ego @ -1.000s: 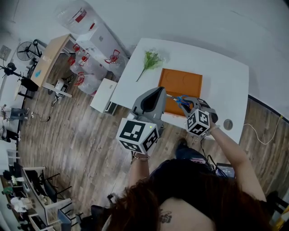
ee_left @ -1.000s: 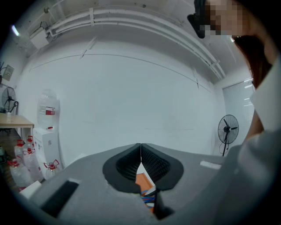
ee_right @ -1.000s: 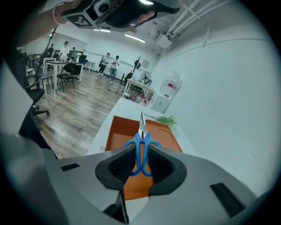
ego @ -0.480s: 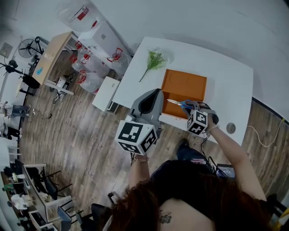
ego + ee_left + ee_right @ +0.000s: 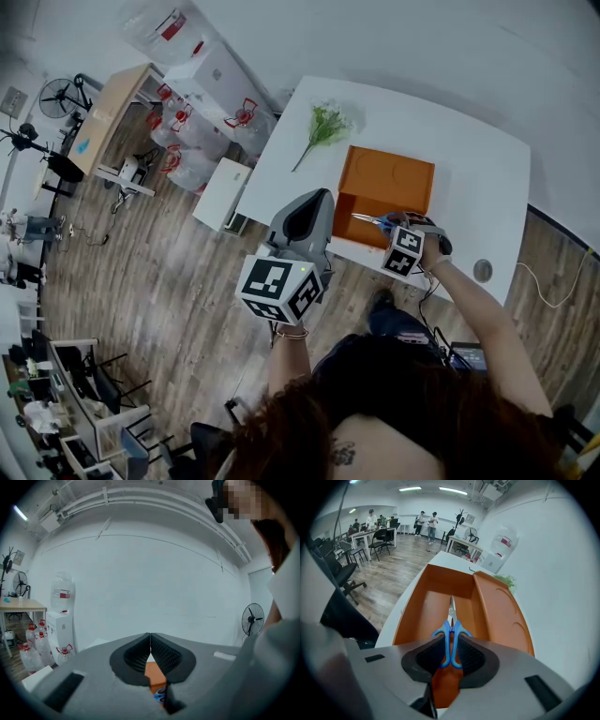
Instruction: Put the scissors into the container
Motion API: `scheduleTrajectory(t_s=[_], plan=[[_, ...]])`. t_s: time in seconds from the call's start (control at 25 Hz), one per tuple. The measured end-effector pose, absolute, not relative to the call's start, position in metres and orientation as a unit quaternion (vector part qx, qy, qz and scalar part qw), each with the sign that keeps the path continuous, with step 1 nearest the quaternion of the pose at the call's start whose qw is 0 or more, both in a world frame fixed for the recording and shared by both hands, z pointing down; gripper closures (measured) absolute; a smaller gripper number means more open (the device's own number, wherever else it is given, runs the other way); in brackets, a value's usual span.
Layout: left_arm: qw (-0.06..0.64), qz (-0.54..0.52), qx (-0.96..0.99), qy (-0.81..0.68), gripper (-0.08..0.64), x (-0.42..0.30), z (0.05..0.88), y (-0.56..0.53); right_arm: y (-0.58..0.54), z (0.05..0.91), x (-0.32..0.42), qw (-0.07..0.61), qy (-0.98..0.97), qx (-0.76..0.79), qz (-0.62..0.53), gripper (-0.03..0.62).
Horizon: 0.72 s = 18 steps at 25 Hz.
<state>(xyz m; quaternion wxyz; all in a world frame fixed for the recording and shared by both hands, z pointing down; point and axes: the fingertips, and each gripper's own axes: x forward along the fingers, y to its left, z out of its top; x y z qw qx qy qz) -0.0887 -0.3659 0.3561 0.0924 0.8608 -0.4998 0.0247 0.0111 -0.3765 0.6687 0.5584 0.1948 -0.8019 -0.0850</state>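
No legible writing anywhere.
The red-and-white label (image 5: 61,594) on the water bottle (image 5: 62,584) is too small to read (in either gripper view); the left gripper (image 5: 322,195) cube bears only square patterned markers.

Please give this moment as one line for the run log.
right claw: shut on scissors | scissors: blades pointing over orange container, not yet released | left claw: shut, empty

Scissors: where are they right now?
In the right gripper view, the scissors are clamped by their blue handles in the right gripper, with the blades pointing forward over the open orange container on the white table.
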Motion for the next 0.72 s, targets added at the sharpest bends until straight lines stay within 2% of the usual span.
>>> scheduleTrajectory(t_s=[0.4,0.72], plan=[[0.096,0.025,0.858,-0.504,0.543,-0.097,0.359,-0.364,-0.382,0.682,0.017,0.611,-0.763,0.194,-0.081,0.509],[0.093,0.023,0.859,-0.503,0.543,-0.106,0.356,-0.356,-0.384,0.670,0.011,0.581,-0.777,0.235,-0.057,0.518]])
